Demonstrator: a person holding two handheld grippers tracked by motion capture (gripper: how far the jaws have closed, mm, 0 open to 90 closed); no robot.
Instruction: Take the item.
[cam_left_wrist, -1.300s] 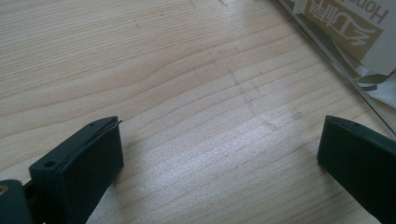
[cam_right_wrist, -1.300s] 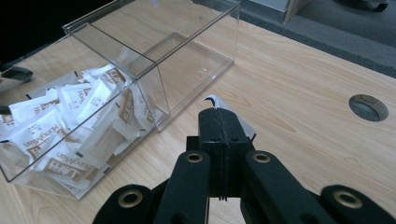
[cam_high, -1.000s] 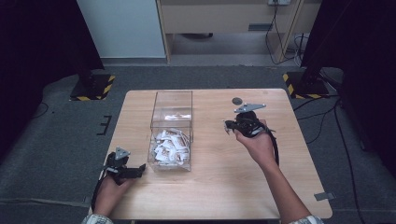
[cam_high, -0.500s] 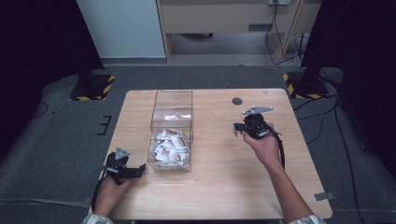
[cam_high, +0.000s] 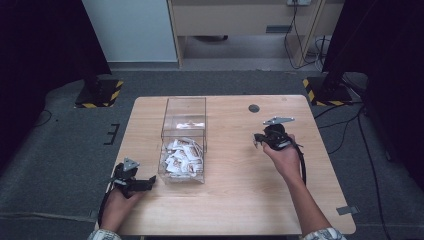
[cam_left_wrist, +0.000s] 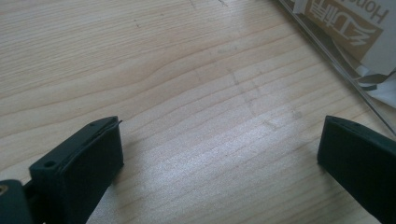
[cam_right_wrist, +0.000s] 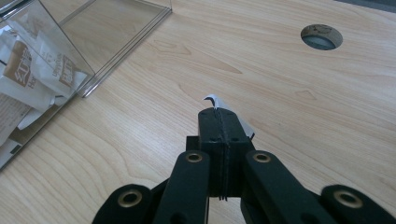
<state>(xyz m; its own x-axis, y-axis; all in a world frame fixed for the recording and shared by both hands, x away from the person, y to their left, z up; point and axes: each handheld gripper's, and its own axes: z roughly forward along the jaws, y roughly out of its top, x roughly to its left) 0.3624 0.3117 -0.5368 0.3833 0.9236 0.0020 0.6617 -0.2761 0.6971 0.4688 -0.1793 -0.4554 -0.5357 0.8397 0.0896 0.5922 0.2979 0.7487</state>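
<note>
A clear plastic box (cam_high: 183, 112) stands on the wooden table (cam_high: 235, 200), its near half full of white and brown sachets (cam_high: 182, 156). My right gripper (cam_high: 257, 140) is right of the box, held just above the table and shut on a small white sachet (cam_right_wrist: 212, 99) whose curled edge sticks out past the jaws. In the right gripper view, that gripper (cam_right_wrist: 218, 114) points toward the box corner (cam_right_wrist: 84, 79). My left gripper (cam_high: 150, 181) rests open on the table at the box's near left corner. The left gripper (cam_left_wrist: 219, 149) has bare wood between its jaws, with sachets (cam_left_wrist: 345, 28) behind the box wall.
A round cable hole (cam_high: 254, 108) lies in the table behind the right gripper, also seen as the hole (cam_right_wrist: 321, 36). Grey floor surrounds the table, with black stands with hazard-striped bases (cam_high: 100, 95) at both far corners.
The right hand has drifted slightly right and toward the near edge with its gripper still shut. The left gripper has stayed put.
</note>
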